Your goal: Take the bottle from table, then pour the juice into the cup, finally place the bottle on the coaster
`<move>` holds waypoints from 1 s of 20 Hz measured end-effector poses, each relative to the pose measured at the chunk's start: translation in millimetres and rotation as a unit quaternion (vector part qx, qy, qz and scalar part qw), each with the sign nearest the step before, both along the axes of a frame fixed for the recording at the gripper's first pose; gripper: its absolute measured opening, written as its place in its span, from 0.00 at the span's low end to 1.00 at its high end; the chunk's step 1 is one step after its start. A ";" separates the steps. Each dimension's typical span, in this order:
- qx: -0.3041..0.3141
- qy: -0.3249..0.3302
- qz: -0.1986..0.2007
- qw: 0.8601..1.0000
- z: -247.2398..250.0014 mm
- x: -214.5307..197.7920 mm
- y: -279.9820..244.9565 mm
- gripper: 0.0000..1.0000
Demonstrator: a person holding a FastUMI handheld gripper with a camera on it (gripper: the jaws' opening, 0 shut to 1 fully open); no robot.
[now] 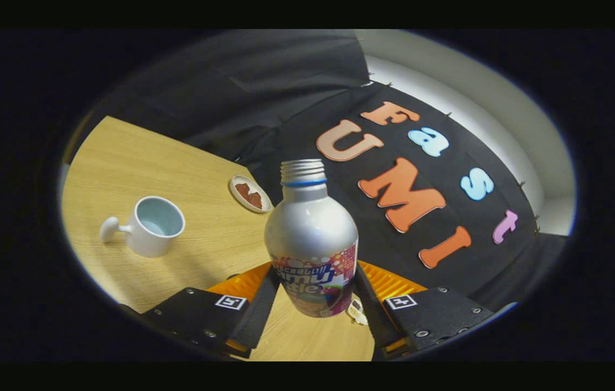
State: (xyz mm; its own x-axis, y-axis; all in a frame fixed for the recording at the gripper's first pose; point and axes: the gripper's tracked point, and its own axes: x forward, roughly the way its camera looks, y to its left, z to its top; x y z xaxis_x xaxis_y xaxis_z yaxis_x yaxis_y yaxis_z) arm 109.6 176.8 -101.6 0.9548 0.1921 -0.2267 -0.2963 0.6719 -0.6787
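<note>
So right now the gripper (pixel 312 304) has both fingers pressed against the lower sides of the bottle (pixel 312 239), pinching it around the printed label, and from the way the table (pixel 123 163) tilts underneath I'd say the bottle is lifted off it rather than standing on it. The cap looks to be off, you can see bare screw threads at the neck with a blue ring just under them. Main worry from here: that bottle is smooth rounded metal with a glossy wrap, and the fingers hold it low, so once it gets tipped toward the cup (pixel 151 225) it could twist or slide in the grip and dump juice on the wood. The cup sits off to the left of the fingers and a fair bit away, with its handle pointing away from the bottle, so a rushed pour could miss the opening, which isn't huge. The cup is a squat white ceramic mug, pale blue inside, looks empty as far as I can tell. Beyond it, near the far table edge, there's the coaster (pixel 251 193), a small round flat disc with a reddish pattern. It's small, so landing the bottle's base squarely on it might be fiddly.
</note>
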 end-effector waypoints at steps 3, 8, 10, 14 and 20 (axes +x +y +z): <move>0.052 0.005 -0.029 0.998 6.7 -0.5 -31.6 0.78; 0.148 0.017 -0.069 0.986 10.3 -1.9 -77.9 0.78; 0.179 0.027 -0.080 0.980 4.9 -1.3 -88.6 0.78; 0.239 0.039 -0.086 0.966 2.8 6.0 -94.0 0.78; 0.334 0.062 -0.074 0.938 -2.3 20.7 -82.0 0.78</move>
